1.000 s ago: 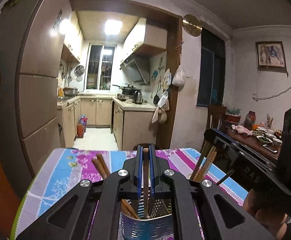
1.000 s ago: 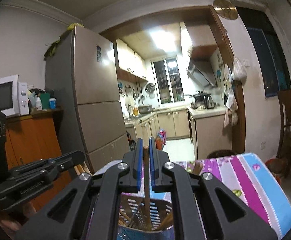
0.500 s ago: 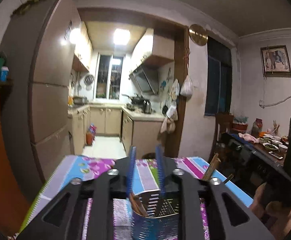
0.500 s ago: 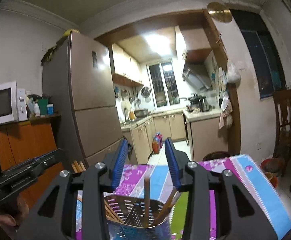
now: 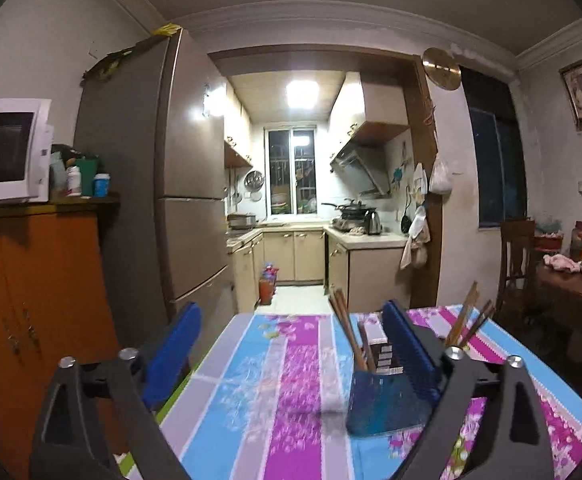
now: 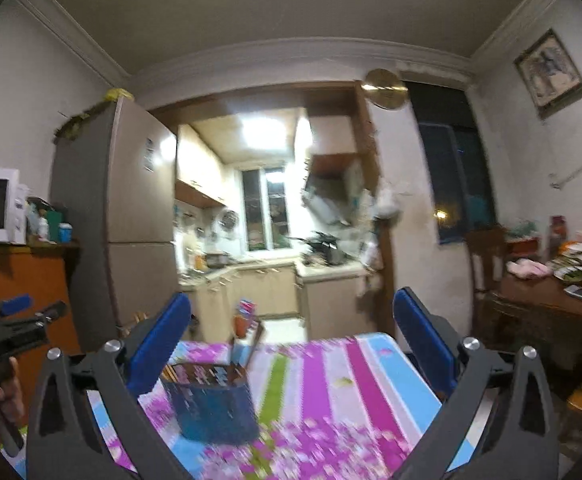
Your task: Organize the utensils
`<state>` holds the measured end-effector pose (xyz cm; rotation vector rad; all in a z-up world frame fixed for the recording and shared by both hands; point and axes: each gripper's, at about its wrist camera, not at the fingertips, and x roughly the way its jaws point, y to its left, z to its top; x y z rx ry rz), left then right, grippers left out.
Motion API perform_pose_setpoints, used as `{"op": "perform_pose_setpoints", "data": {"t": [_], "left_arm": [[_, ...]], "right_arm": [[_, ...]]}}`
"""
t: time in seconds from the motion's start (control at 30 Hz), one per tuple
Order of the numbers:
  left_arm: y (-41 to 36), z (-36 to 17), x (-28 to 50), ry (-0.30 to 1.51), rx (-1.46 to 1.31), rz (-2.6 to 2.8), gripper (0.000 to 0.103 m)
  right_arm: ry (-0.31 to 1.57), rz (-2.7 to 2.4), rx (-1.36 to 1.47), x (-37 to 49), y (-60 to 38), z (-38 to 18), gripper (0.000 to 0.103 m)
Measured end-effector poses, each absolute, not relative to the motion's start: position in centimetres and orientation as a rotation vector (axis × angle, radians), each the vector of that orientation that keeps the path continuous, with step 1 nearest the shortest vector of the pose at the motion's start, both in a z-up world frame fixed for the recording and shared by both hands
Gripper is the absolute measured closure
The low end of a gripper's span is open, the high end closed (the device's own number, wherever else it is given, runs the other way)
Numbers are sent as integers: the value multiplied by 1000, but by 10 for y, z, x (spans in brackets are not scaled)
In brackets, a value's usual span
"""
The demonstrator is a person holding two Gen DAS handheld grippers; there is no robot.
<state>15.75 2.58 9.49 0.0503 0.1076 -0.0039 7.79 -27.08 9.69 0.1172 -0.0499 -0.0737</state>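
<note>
Both grippers have let go of their chopsticks and drawn back from the holder since a second ago, when each was pinched on a single stick directly over it. Now the left gripper (image 5: pixel 291 344) stands spread wide and empty, its blue pads (image 5: pixel 409 346) well apart, and the right gripper (image 6: pixel 291 336) is likewise splayed with nothing between its pads (image 6: pixel 159 346).

Just beyond them, the perforated metal utensil holder (image 6: pixel 211 404) sits upright on the striped floral tablecloth (image 5: pixel 287 380), keeping the sticks bundled on end instead of loose on the table. In the left wrist view, it lies partly behind the right-hand finger. Wooden chopsticks (image 5: pixel 345 330) lean out of it toward the kitchen, and another few (image 5: pixel 465 318) slant the other way; they rest against the rim because the holder is wider than the bundle.

Motion blur smears the right wrist view, so the count of sticks inside is uncertain. No loose utensils show on the cloth, which suggests this round of sorting is close to done.
</note>
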Motion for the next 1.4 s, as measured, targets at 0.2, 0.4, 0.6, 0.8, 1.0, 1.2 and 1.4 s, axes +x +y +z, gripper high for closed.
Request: {"op": "perform_pose_setpoints", "data": {"t": [0.2, 0.4, 0.6, 0.8, 1.0, 1.2, 1.4], "left_arm": [[18, 83, 115, 105, 73, -12, 5], [12, 75, 94, 177, 104, -15, 5], [6, 65, 78, 179, 121, -1, 5], [-2, 55, 73, 201, 168, 31, 5], [-11, 44, 69, 227, 192, 11, 5], [-24, 37, 66, 241, 218, -19, 5], [-34, 33, 64, 223, 234, -7, 5]], "right_arm": [[45, -215, 86, 50, -265, 71, 5], [61, -198, 63, 37, -258, 58, 5], [86, -186, 37, 30, -252, 54, 5], [106, -203, -3, 24, -244, 47, 5], [121, -203, -5, 18, -245, 42, 5], [133, -206, 3, 15, -250, 39, 5], [145, -210, 7, 14, -257, 37, 5]]}}
